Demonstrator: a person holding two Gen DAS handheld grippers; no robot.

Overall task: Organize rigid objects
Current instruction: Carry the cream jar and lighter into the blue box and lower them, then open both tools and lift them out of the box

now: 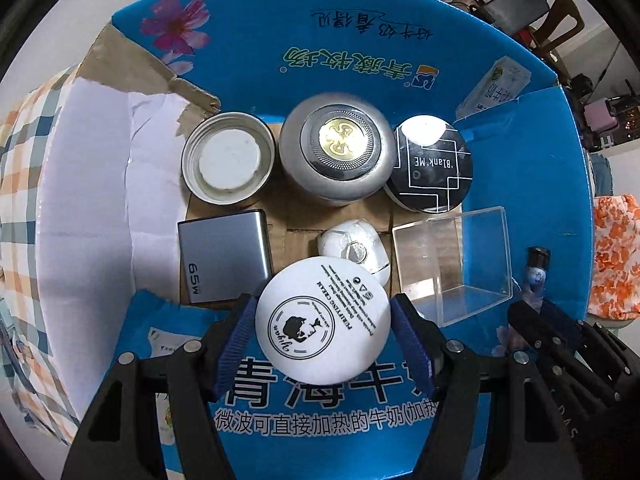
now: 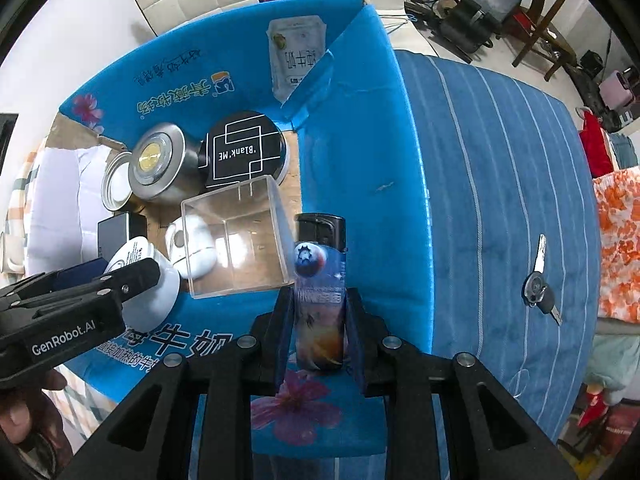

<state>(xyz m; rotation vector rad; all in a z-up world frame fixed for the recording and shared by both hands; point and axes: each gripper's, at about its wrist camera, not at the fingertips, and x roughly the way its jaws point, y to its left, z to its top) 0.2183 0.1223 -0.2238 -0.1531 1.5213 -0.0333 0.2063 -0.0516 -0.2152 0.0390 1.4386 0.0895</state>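
1. Left gripper: closed on the white cream jar, pads pressed to its round sides, lid facing the camera. The jar is held above the near wall of the blue carton, over the open box.
2. Right gripper: clamped on the printed lighter, held upright with its black cap uppermost, at the carton's near right corner beside the clear plastic box.
3. Contents already on the carton floor: open tin with white inside, silver round tin with gold emblem, black "Blank ME" compact, grey 65W charger, white faceted object, and the clear plastic box.
4. Outside the carton: a key on the blue striped cloth, well apart from both grippers.
5. Step in hand, as judged: placing the jar and the lighter into the carton.
6. Handling advice: bare floor appears scarce; the gap between charger and white faceted object looks the likeliest spot for the jar. Lower it level and release only once seated, so that it does not roll.
7. The lighter would suit the clear plastic box or the strip along the right wall; keep the two grippers from crossing.
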